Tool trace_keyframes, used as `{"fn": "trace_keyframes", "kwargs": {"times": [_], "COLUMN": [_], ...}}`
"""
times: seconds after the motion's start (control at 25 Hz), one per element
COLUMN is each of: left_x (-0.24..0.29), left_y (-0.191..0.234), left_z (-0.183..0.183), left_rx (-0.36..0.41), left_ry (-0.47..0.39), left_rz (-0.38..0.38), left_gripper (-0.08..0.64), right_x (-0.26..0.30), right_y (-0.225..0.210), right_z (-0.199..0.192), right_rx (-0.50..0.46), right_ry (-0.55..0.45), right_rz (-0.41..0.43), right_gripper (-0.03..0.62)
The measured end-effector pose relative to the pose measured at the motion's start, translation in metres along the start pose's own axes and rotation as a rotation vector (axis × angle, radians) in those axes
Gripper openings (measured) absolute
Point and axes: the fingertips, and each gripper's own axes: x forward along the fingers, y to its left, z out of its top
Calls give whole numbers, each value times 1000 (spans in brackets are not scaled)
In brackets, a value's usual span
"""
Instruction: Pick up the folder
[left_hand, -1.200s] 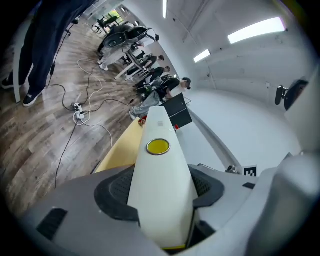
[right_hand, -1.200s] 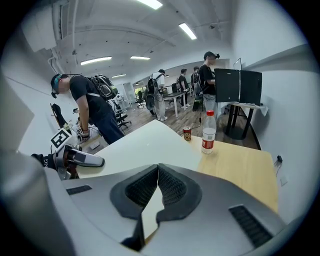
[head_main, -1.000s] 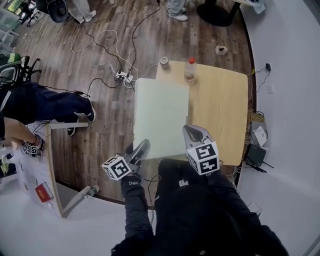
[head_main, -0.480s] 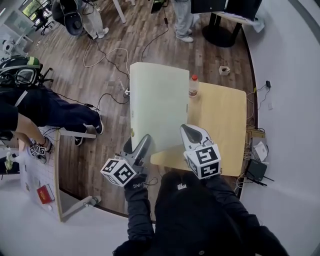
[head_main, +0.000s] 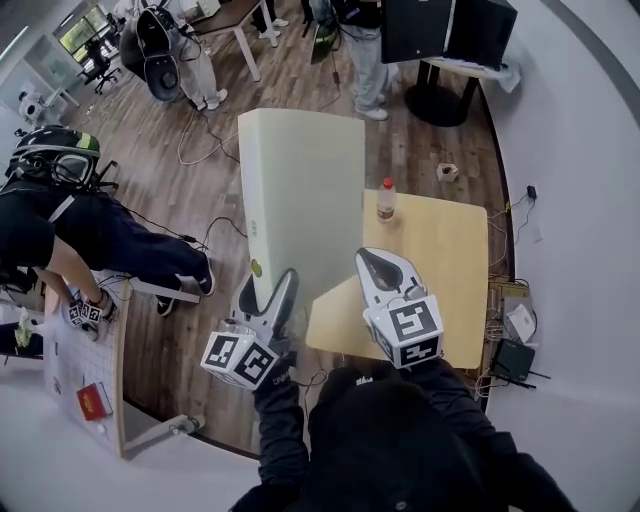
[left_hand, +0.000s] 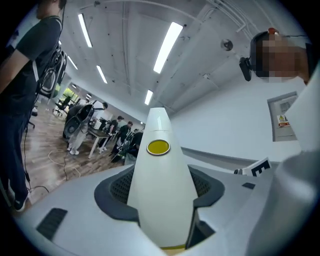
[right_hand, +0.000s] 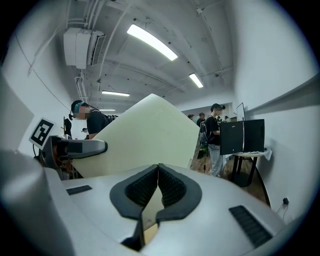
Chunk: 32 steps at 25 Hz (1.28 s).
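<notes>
The pale green folder hangs in the air over the left edge of the wooden table, held at its near end by both grippers. My left gripper is shut on the folder's thick spine, which carries a round yellow sticker and fills the gap between the jaws. My right gripper is shut on the folder's thin cover edge, and the broad cover spreads out beyond it. The left gripper also shows at the left of the right gripper view.
A clear bottle with a red cap stands at the table's far edge. Cables lie on the wood floor. A person in dark clothes sits at the left beside a small white desk. A dark monitor stand is at the back.
Both grippers have risen with the folder. It lay flat on the table a second ago and now is lifted clear of it, its far end higher in view.
</notes>
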Motion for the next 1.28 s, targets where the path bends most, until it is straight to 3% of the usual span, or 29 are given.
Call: {"fn": "trace_keyframes", "kwargs": {"times": [0.56,1.28], "left_x": [-4,-3], "left_y": [-45,-66], "left_z": [61,78], "left_rx": [168,349], "left_ry": [-150,-208], "left_rz": [4,87], "left_gripper": [290,290], "right_x": [-28,-32], "right_y": [-6,7], "right_z": [70,97], "right_rx": [-73,-122], "right_ry": [-172,-252], "right_rz": [-40,3], "right_gripper": [25,25]}}
